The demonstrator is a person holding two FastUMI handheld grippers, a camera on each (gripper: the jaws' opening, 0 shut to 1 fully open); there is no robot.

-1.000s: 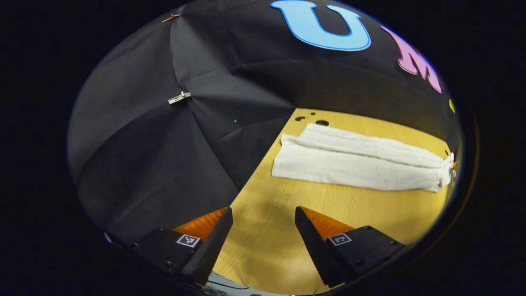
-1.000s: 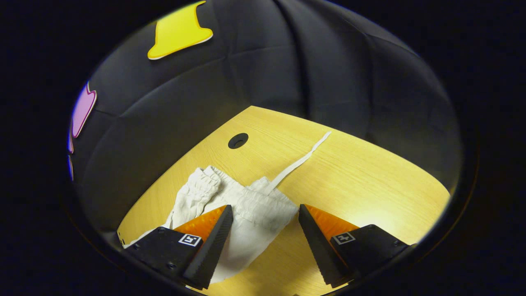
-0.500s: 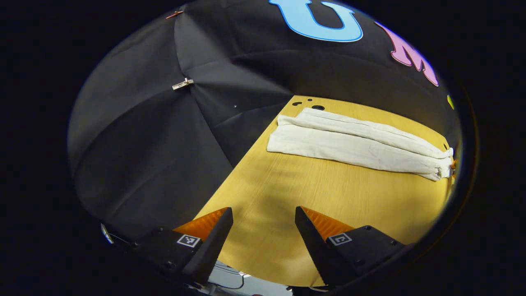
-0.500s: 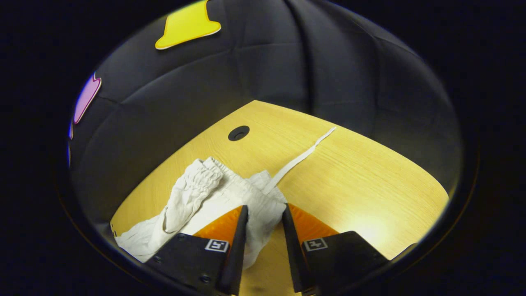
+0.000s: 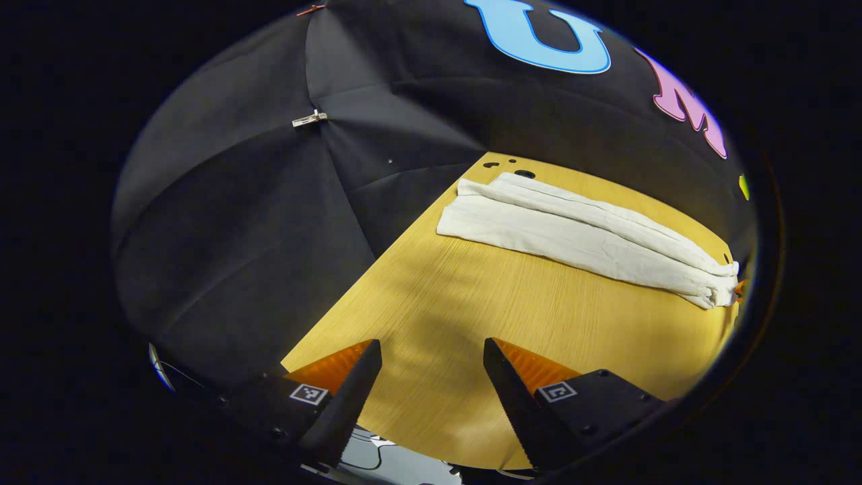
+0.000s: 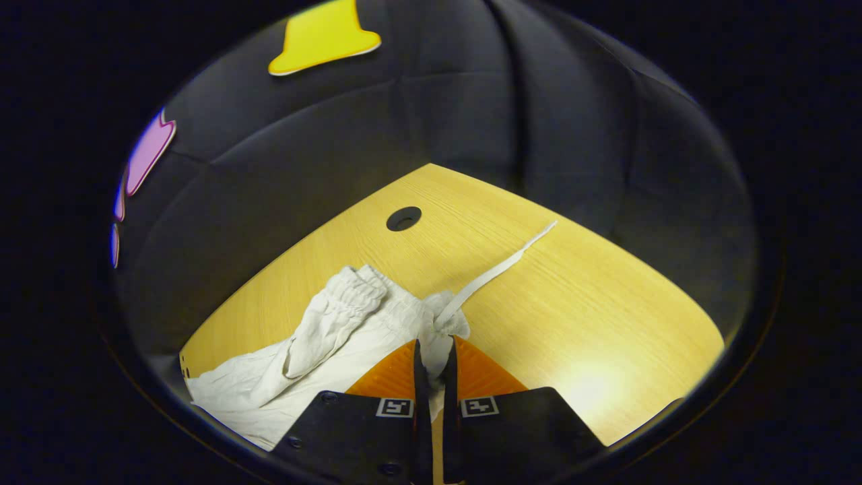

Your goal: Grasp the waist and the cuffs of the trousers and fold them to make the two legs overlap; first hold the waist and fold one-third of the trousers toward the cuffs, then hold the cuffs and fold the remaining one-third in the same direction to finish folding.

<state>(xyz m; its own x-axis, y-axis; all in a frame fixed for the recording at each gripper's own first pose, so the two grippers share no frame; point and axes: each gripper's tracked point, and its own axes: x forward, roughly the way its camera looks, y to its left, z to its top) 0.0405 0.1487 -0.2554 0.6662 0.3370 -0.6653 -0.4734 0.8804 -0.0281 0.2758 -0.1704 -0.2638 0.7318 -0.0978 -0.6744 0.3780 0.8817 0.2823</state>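
On the pale yellow wood-grain tabletop (image 5: 471,316) lie the white cloth trousers (image 5: 579,232), legs folded one upon the other into a long narrow band. As the left gripper view gives it, the band's long axis runs from the far left corner of the table, where the flat cuff ends (image 5: 465,209) sit near small dark holes (image 5: 524,174) in the board, down to the right edge, where the bunched waist (image 5: 714,289) ends. The left gripper (image 5: 431,360) hangs over bare wood near the table's near edge, well apart from the cloth, its two fingers spread wide with nothing between them. The right gripper view looks at the opposite end: the gathered elastic waist (image 6: 357,296) lies crumpled close in front, the legs trailing off to the lower left, and a flat white drawstring (image 6: 498,269) stretches away from the waist up to the right across open wood, a detail not clear from the other side. A round dark hole (image 6: 404,218) in the board lies beyond the waist. The right gripper (image 6: 435,353) has its fingers closed together on a pinch of waist fabric at the root of the drawstring.
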